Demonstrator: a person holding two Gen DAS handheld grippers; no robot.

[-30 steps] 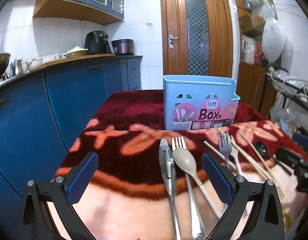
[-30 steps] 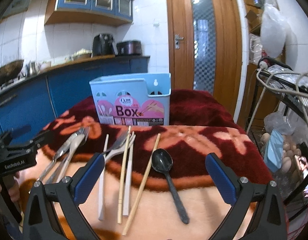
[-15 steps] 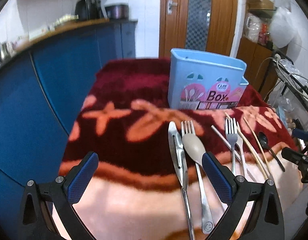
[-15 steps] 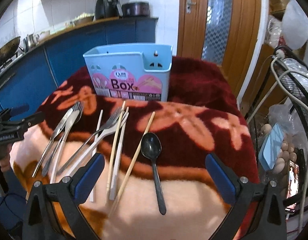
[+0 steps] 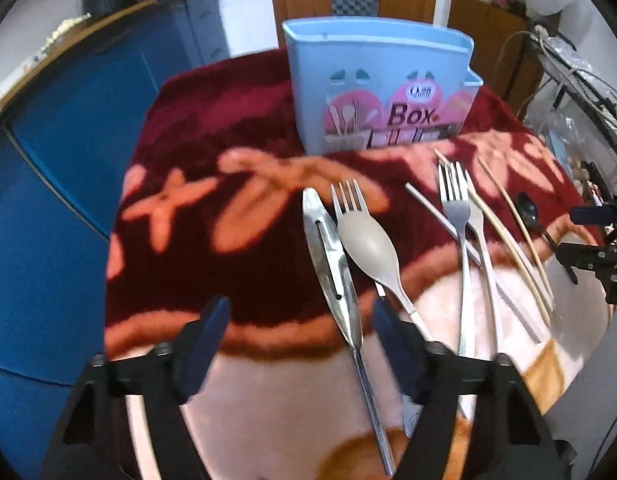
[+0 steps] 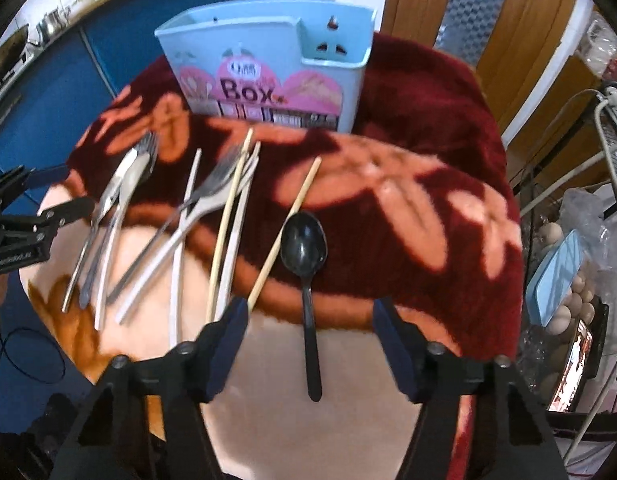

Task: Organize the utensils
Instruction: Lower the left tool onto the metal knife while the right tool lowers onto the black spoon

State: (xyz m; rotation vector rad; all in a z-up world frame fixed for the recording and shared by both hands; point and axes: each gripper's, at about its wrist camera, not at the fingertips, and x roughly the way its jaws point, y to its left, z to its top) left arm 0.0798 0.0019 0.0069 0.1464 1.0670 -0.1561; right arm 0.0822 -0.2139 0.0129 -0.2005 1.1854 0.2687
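Note:
A light blue utensil box (image 5: pixel 378 84) (image 6: pixel 268 60) stands at the back of the blanket-covered table (image 5: pixel 212 280). Laid out in front of it are a metal peeler (image 5: pixel 328 248), a grey spoon (image 5: pixel 366 240) on a fork, two more forks (image 5: pixel 454 204), chopsticks (image 5: pixel 504 232) (image 6: pixel 288 224) and a black spoon (image 6: pixel 304 248). My left gripper (image 5: pixel 300 312) points down over the peeler's handle, jaws closing, pads touching nothing. My right gripper (image 6: pixel 310 312) hangs over the black spoon's handle, jaws closing, not gripping it.
Blue kitchen cabinets (image 5: pixel 68 140) run along the left of the table. A wooden door (image 6: pixel 488 20) is behind it. A wire rack with eggs (image 6: pixel 564 308) and cables stands close on the right. The blanket's front edge lies just under both grippers.
Both grippers have tipped down toward the table and moved in over the utensils. The fingers of each have come closer together. No utensil has moved.

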